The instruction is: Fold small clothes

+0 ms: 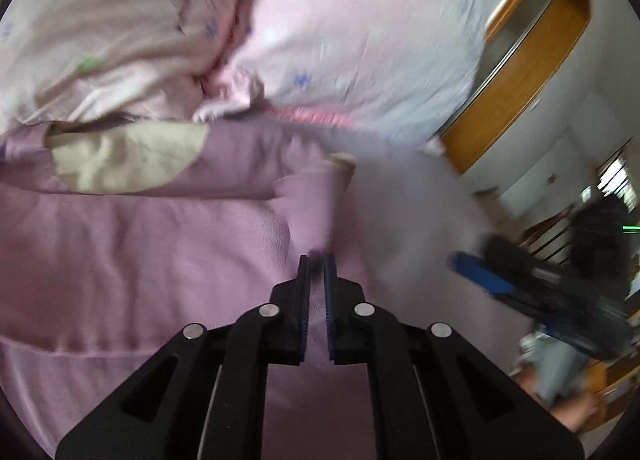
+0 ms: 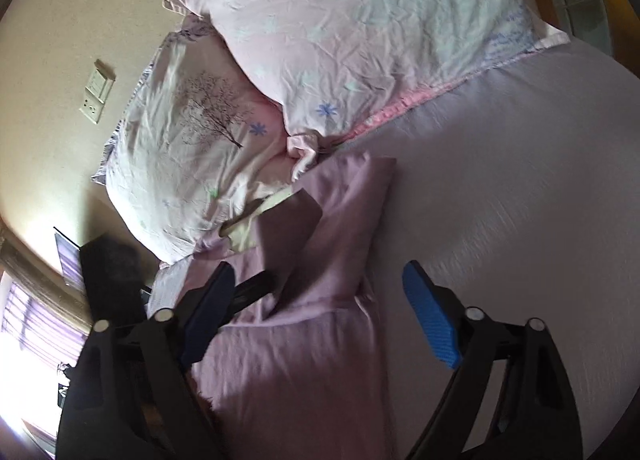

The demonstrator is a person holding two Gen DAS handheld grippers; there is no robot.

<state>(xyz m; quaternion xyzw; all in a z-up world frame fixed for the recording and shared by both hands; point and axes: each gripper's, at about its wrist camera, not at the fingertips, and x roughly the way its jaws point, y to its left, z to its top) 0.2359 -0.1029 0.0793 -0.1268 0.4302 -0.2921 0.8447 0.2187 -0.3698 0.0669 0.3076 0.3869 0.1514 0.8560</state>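
Lilac garment [image 2: 320, 300] is spread on the bed [image 2: 500, 200], sleeve seemingly pinched by the nearly closed left tool [image 1: 316, 260]; right tool [image 2: 320, 284] is held wide open, empty.

Garment [image 2: 304, 300] lies on bed [image 2: 520, 220], seemingly touching pillows [image 2: 360, 40].

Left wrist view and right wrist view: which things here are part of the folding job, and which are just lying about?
Part of the job:
- purple garment
- left claw, shut on a fold of it
- right claw, open above it

Just lying about:
- two floral pillows
- bedsheet
- wall socket
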